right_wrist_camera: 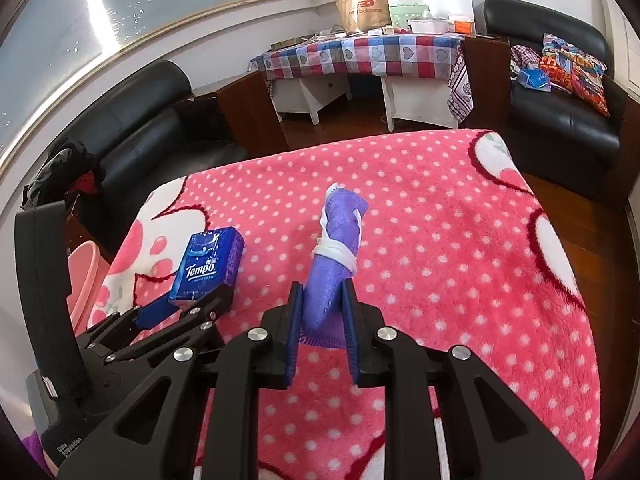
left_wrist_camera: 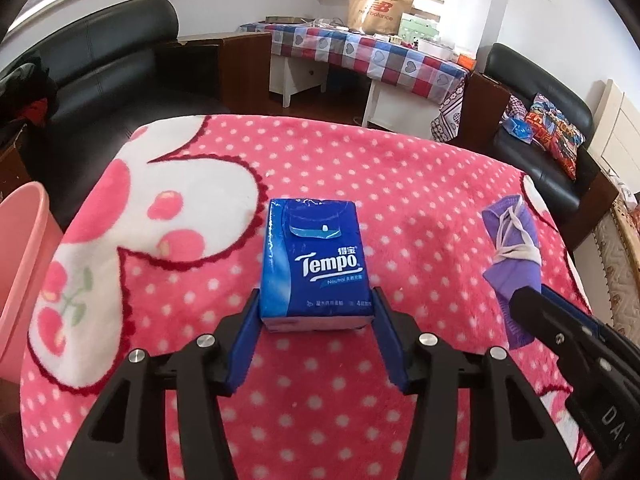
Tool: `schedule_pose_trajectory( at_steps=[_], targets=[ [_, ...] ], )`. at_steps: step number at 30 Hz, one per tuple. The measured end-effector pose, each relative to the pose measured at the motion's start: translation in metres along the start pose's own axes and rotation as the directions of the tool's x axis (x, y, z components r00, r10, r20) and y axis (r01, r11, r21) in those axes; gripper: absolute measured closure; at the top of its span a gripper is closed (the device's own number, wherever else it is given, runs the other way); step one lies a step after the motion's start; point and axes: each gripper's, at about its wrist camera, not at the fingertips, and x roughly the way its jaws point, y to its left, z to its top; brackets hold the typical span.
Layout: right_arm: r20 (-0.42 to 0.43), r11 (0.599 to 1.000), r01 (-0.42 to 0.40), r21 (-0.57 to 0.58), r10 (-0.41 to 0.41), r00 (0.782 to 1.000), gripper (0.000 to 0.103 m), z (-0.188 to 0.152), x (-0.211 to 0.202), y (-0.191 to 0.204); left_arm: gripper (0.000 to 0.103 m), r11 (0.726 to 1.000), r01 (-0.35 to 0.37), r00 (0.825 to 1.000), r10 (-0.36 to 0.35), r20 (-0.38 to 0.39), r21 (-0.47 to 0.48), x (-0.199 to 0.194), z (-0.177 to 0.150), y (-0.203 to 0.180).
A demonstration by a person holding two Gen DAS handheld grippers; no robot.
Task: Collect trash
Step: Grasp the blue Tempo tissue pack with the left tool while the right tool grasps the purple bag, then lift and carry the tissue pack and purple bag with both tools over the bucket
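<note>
A blue Tempo tissue pack lies on the pink dotted blanket. My left gripper has its blue pads against both sides of the pack's near end, shut on it; it also shows in the right wrist view with the pack. A rolled purple face mask tied with its white straps lies to the right. My right gripper is shut on the mask's near end. The mask and right gripper also show in the left wrist view.
A pink bin stands at the table's left edge, also in the right wrist view. Black sofas stand behind and to the right. A checked-cloth table with a paper bag stands at the back.
</note>
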Motion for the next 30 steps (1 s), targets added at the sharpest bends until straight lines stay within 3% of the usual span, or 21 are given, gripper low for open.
schedule_pose_trajectory(
  at_steps=[19,30],
  targets=[
    [0.007,0.996,-0.053,-0.069,0.053,0.999,0.083,-0.011,-0.025,0.052,0.051,0.999,0.02,0.996,-0.017,0.091,-0.032,-0.092,-0.031,0.055],
    [0.0,0.984,-0.103,-0.145,0.104,0.995,0.083,-0.026,-0.041,0.1,0.051,0.995,-0.018,0.986,0.034,0.163,-0.094,-0.143,-0.05,0.094]
  ],
)
